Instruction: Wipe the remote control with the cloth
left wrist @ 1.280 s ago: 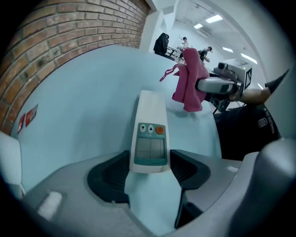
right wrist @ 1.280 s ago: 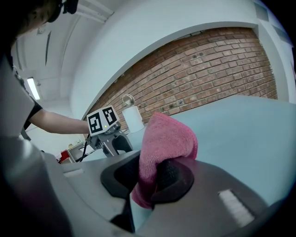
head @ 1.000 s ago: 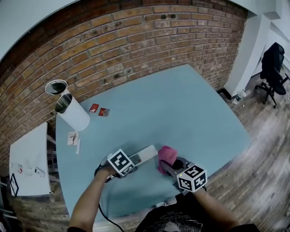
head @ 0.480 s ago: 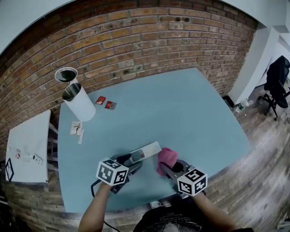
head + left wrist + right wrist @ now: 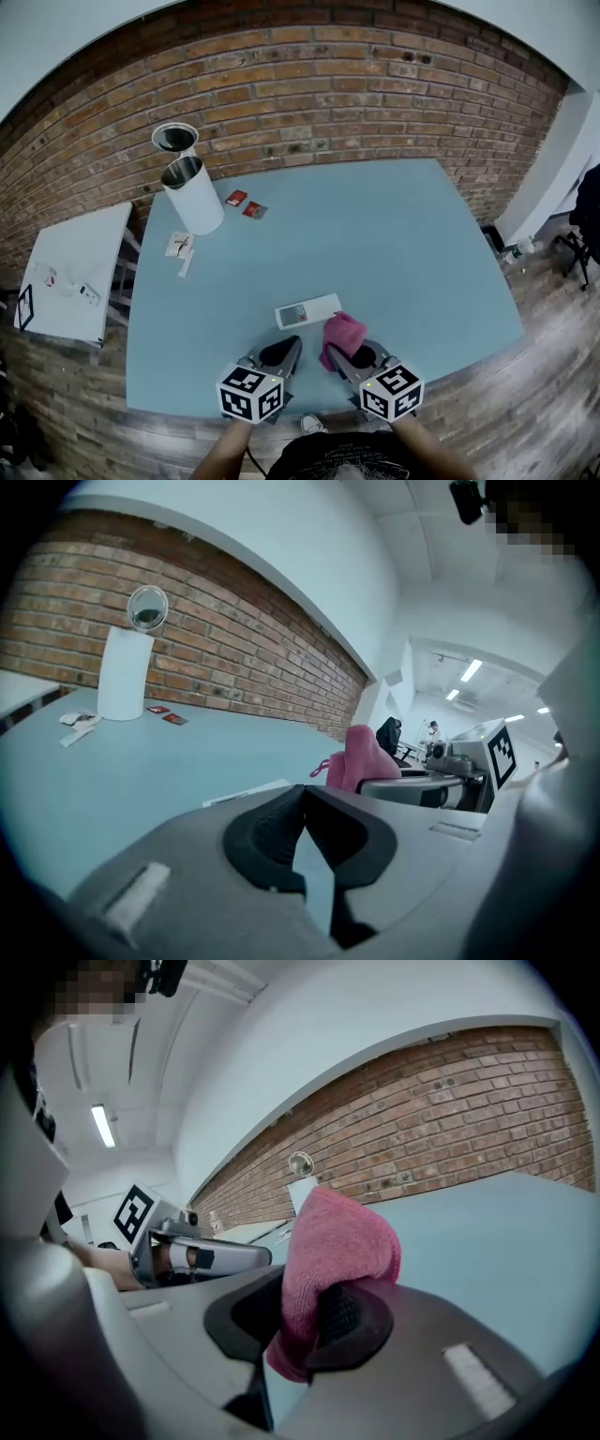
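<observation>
Lying flat, the remote control (image 5: 308, 310) runs left-right across the table (image 5: 394, 225).

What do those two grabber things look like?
The left gripper and right gripper are grey plastic with black pads inside. Each carries a white cube printed with black squares. The person wears a dark top.
</observation>
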